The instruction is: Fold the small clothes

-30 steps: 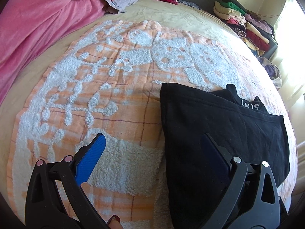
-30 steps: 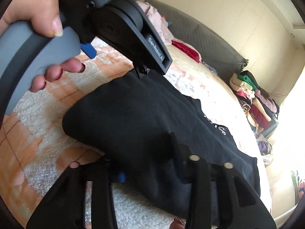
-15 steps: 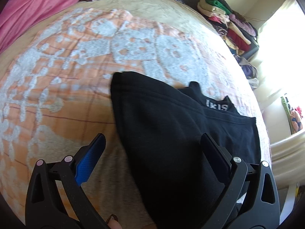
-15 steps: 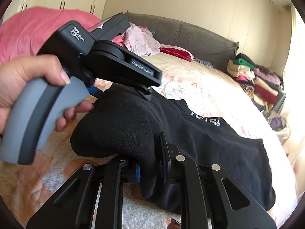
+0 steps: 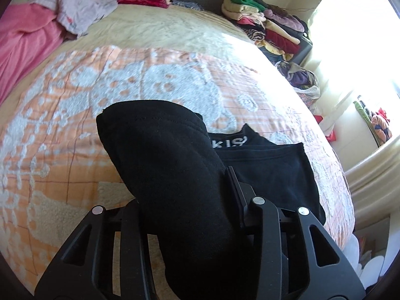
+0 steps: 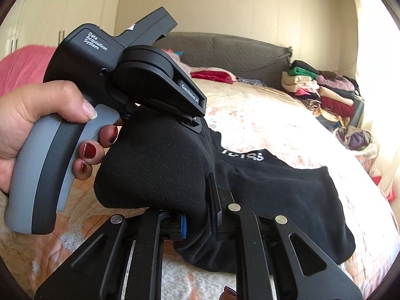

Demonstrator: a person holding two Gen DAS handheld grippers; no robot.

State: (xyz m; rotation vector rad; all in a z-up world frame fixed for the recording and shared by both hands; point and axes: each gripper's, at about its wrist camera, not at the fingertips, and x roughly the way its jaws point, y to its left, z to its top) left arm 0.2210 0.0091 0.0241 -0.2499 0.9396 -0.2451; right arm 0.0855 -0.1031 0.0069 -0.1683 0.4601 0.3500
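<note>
On the bed (image 5: pixel 175 37), left wrist view first: my left tool (image 5: pixel 187 200) is closing on a fold of the black garment (image 5: pixel 162 155), cloth bunched between its jaws and raised off the orange blanket (image 5: pixel 62 125); the rest of the garment, with its lettered waistband (image 5: pixel 228 142), lies flat on the blanket. I judge this the folding-over step. Next move needs both raised edges carried across together and laid even. Far corner has stacked folded clothes (image 5: pixel 262 25); I can't tell whether a bin holds them.

Right wrist view: right tool (image 6: pixel 197 222) narrow, pinching the same garment's near edge. The hand (image 6: pixel 37 115) grips the left tool's handle.
</note>
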